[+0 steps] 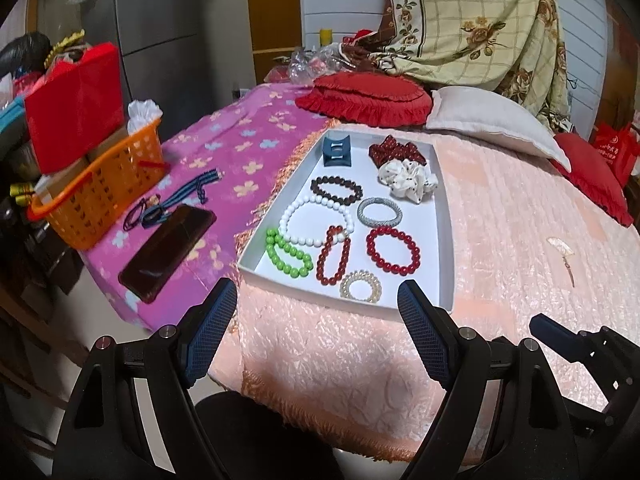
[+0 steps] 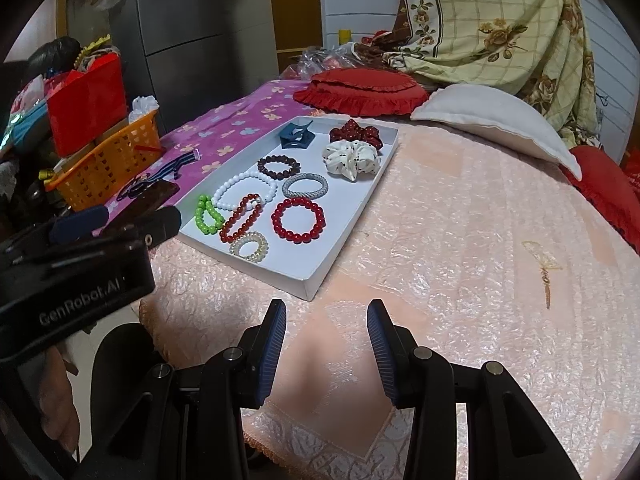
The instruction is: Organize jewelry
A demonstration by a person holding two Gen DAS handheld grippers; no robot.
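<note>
An orange basket (image 1: 108, 184) and a dark phone (image 1: 168, 252) lie at the left on the bed's pink floral sheet (image 1: 240, 148); the left gripper (image 1: 316, 312) hangs released, fingers wide apart and holding nothing, before the white tray (image 1: 444, 240). The tray rests on the peach bedspread (image 2: 460, 220), holding green (image 1: 288, 254), white (image 1: 316, 220) and red bracelets (image 1: 394, 250) and scrunchies (image 1: 408, 180); the right gripper (image 2: 327, 322) hovers released over bare bedspread, near a fan-shaped hairpin (image 2: 544, 268).
</note>
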